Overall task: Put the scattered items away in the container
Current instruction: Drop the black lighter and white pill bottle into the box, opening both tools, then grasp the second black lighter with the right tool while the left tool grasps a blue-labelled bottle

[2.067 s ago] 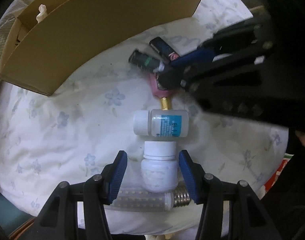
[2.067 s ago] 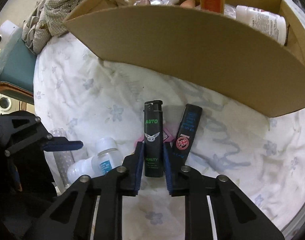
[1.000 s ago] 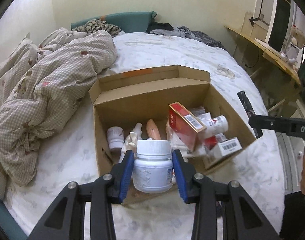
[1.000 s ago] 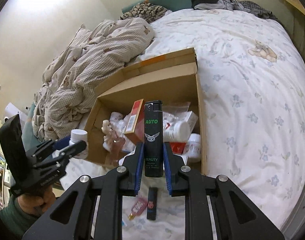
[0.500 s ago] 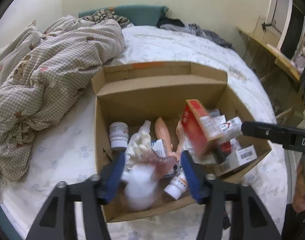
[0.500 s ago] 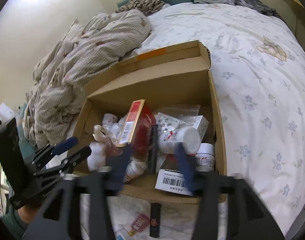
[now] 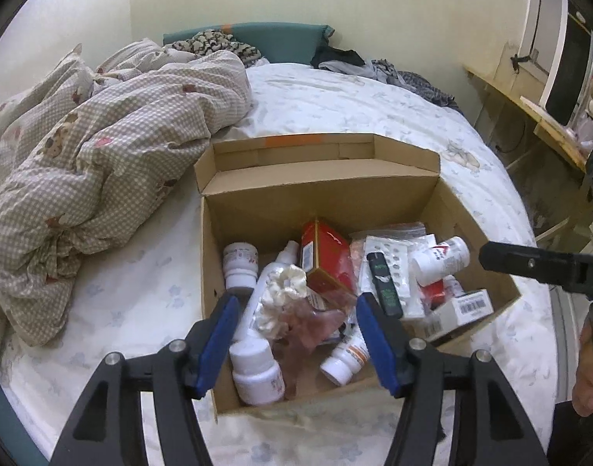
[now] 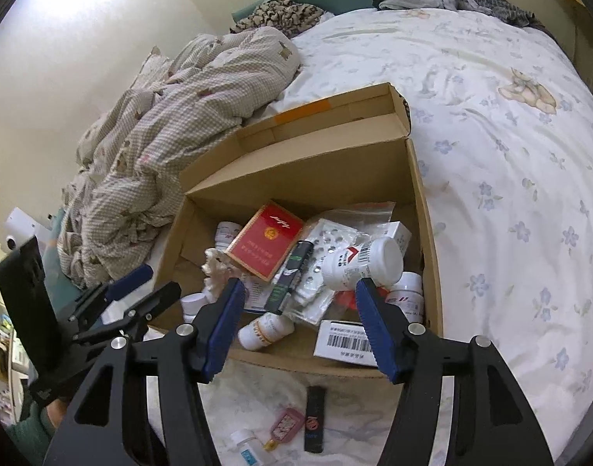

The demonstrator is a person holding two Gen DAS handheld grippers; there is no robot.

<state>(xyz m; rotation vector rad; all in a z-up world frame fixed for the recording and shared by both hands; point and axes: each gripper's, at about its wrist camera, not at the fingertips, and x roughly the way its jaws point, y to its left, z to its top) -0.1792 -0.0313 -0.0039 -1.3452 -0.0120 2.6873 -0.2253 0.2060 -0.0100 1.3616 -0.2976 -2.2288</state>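
**Both claws empty above the box, three items left on the bed**

One bed (image 8: 510, 124), floral sheet, with one rumpled checked quilt (image 7: 94, 147) along its far side. One open cardboard box (image 7: 319, 194) sits on the sheet, crowded with things: one red carton (image 8: 265, 244) tilted near the middle, one barcoded white box (image 8: 346, 343) against the near wall, and at least five white bottles, among them the white jar (image 7: 257, 372) lying in the near left corner. One black lighter with green print (image 8: 292, 272) lies across a blister sheet in the box.

Two claws hover over it. The left claw (image 7: 296, 341) is spread wide with nothing between its blue pads; a second ago it was pinching that white jar, which now lies in the box. The right claw (image 8: 300, 326) is likewise spread and empty; it had carried the black lighter, now lying in the box.

Outside the box, on the sheet just in front of its near wall, three items lie close together: one second black lighter (image 8: 315, 419), one pink tag (image 8: 284, 427), and one small blue-labelled bottle (image 8: 247, 446).
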